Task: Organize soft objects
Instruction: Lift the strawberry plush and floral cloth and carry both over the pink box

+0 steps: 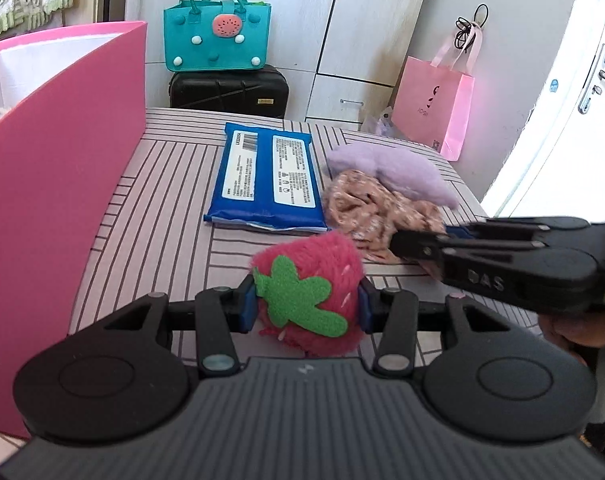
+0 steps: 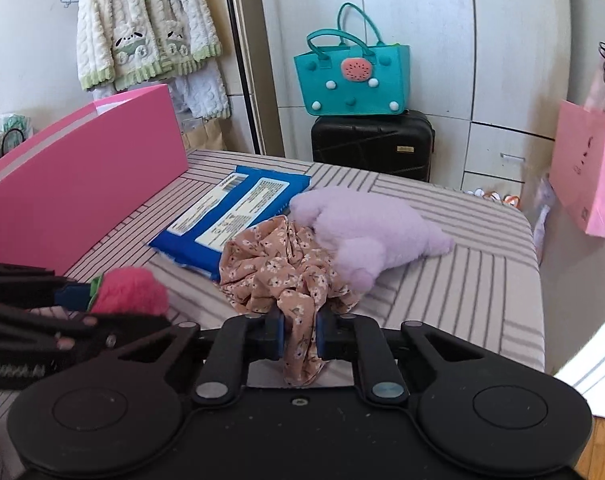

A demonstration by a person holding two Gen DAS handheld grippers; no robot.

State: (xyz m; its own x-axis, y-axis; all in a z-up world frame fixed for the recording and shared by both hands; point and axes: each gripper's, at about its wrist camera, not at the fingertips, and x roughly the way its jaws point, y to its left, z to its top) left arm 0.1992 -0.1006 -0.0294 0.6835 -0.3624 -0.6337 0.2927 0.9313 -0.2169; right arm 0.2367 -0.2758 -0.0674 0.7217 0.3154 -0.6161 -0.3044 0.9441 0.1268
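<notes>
On striped table (image 2: 482,248), I see pink box (image 1: 62,200) standing along left edge, well apart from purple plush (image 2: 366,232). Blue wipes pack (image 1: 266,184) lies flat between box and plush. Floral fabric (image 2: 278,268) heaped just beside pack, touching plush. My right gripper (image 2: 299,338) clamped tight on hanging fold of fabric, pads pressing cloth. My left gripper (image 1: 306,304) squeezes strawberry plush (image 1: 306,284) from both sides, green leaf facing camera, toy near table's front edge.
</notes>
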